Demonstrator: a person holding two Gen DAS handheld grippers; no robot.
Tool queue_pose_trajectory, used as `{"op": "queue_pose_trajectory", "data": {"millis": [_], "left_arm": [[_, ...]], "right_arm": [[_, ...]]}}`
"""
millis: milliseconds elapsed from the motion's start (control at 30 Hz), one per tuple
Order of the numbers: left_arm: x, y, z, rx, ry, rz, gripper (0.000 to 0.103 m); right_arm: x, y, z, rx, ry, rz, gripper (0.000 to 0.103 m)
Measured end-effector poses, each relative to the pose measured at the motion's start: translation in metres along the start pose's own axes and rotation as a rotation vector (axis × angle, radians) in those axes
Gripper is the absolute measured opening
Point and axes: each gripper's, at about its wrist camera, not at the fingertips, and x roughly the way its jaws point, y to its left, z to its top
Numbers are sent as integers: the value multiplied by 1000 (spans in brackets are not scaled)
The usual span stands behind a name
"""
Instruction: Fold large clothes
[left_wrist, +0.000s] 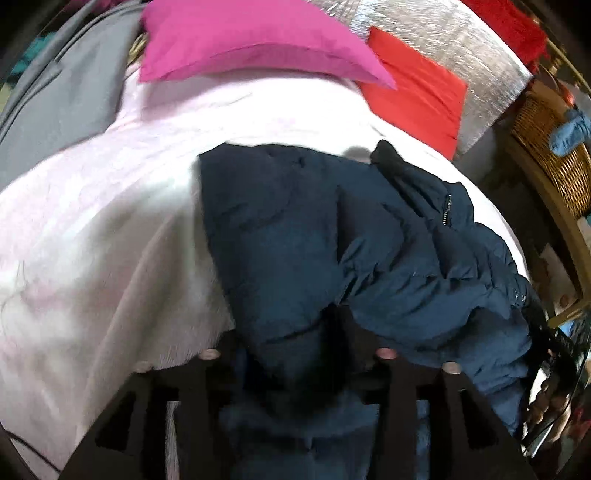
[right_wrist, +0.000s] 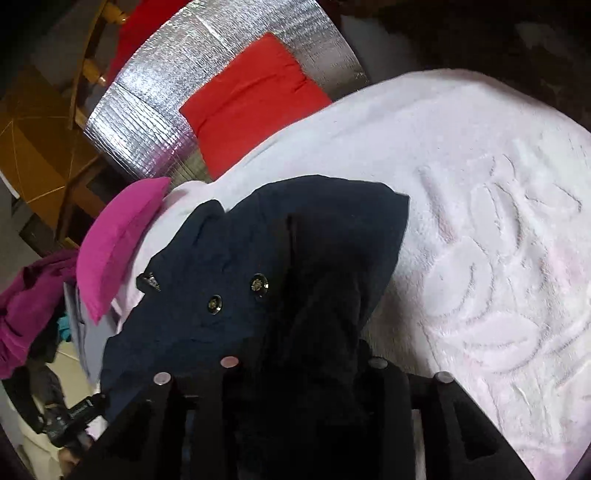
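Note:
A navy puffer jacket (left_wrist: 295, 229) lies bunched on a pale pink blanket (left_wrist: 92, 240). In the left wrist view its fabric humps up and fills the gap of my left gripper (left_wrist: 297, 354), whose fingers press it from both sides. In the right wrist view the jacket (right_wrist: 221, 266), showing two snap buttons, rises as a dark fold into my right gripper (right_wrist: 303, 363), which is closed on that fold. The pads themselves are hidden by the cloth. A hand (left_wrist: 546, 398) shows at the jacket's right edge.
A magenta pillow (left_wrist: 240, 40) and a red cushion (left_wrist: 413, 88) lie at the blanket's far end on a silver foil mat (right_wrist: 159, 96). A wicker basket (left_wrist: 554, 155) stands to the right. Purple clothing (right_wrist: 26, 302) is piled off the bed's edge.

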Motion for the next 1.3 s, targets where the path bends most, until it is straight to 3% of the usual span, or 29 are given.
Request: {"op": "queue_pose_trajectory", "data": {"millis": [100, 233, 333, 367, 400, 433, 467, 567, 667, 733, 800, 900, 967, 1033, 1133, 1233, 1300], "left_arm": [[-9, 6, -5, -48, 32, -29, 67], [-13, 13, -11, -90, 55, -98, 75], [-9, 16, -19, -80, 51, -87, 75], [-8, 13, -20, -66, 34, -81, 75], [-10, 13, -22, -53, 21, -78, 69], [-13, 11, -24, -43, 5, -85, 61], [-16, 11, -25, -41, -5, -92, 47], [-24, 6, -26, -24, -43, -90, 37], [-24, 2, -23, -1, -39, -74, 37], [-15, 5, -21, -20, -6, -84, 44], [-13, 8, -19, -27, 12, -77, 57], [-19, 12, -12, -51, 29, -83, 62], [-29, 16, -5, -75, 22, -130, 69], [-39, 20, 0, -93, 2, -155, 76], [-43, 29, 10, -123, -42, -180, 84], [-24, 37, 17, -164, -19, -174, 84], [-7, 38, 21, -164, 10, -174, 84]], "right_arm": [[-10, -10, -8, 64, 16, 33, 77], [-17, -20, -14, 120, 38, 77, 78], [-11, -19, -22, 124, 43, 109, 78], [-11, -17, -24, 108, 30, 102, 74], [-11, -14, -27, 90, 24, 91, 66], [-11, -9, -29, 73, 23, 73, 43], [-15, -7, -30, 66, 13, 76, 34], [-37, 15, -32, -19, -69, 67, 29], [-53, 29, -38, -83, -127, 77, 28], [-36, 18, -41, -54, -63, 28, 28], [-19, 4, -42, -3, 17, 8, 30], [-23, -2, -32, 71, 40, 49, 46], [-33, -5, -23, 113, 16, 109, 84], [-41, -5, -15, 123, -42, 115, 93], [-30, -13, -3, 155, -45, 115, 95], [0, -20, 4, 204, -6, 121, 95], [17, -17, 9, 186, 17, 120, 84]]}}
